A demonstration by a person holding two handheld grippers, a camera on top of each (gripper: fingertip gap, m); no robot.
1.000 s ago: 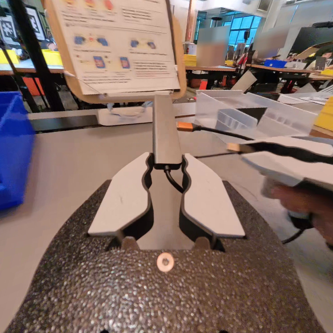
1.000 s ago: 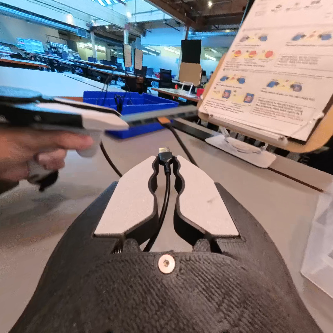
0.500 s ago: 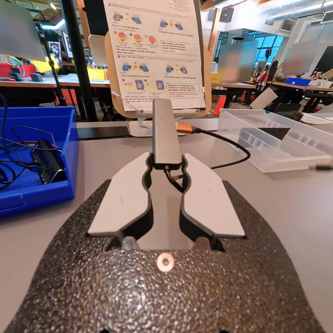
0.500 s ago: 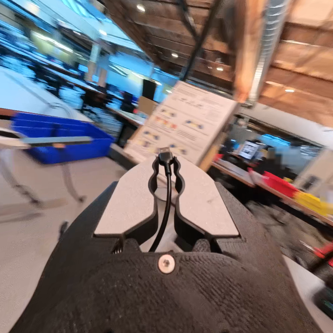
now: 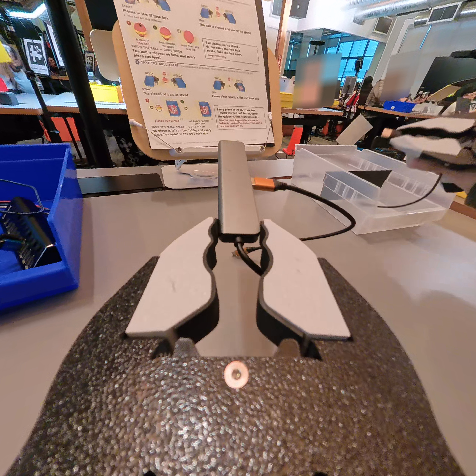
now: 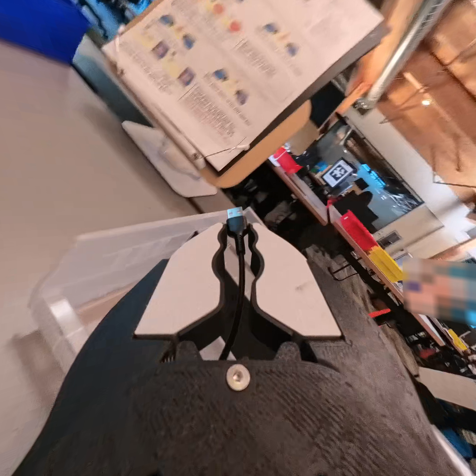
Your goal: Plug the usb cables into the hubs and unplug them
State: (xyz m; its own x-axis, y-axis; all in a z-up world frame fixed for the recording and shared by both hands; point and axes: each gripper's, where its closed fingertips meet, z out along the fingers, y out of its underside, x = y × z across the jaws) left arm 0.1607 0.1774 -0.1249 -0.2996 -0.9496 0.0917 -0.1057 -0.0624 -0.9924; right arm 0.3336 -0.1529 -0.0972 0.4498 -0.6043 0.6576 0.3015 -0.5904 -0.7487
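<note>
Pinching the grey hub by its near end, left gripper holds it above the table, side ports reachable, one orange-tipped cable plugged in. Clamping a black plug tip-forward, right gripper over a clear tray, away from the hub.

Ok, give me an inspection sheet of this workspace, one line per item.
Surface: grey table, mostly bare.
Job's things: slim grey metal hub, orange-tipped cable plugged into its side.
Clutter: blue plastic bin holding a black hub; clear plastic tray.
Grippers: left gripper shut on the hub; right gripper shut on a black USB plug.
Cables: black cable loops across the table.
Surroundings: instruction sheet on wooden stand.
</note>
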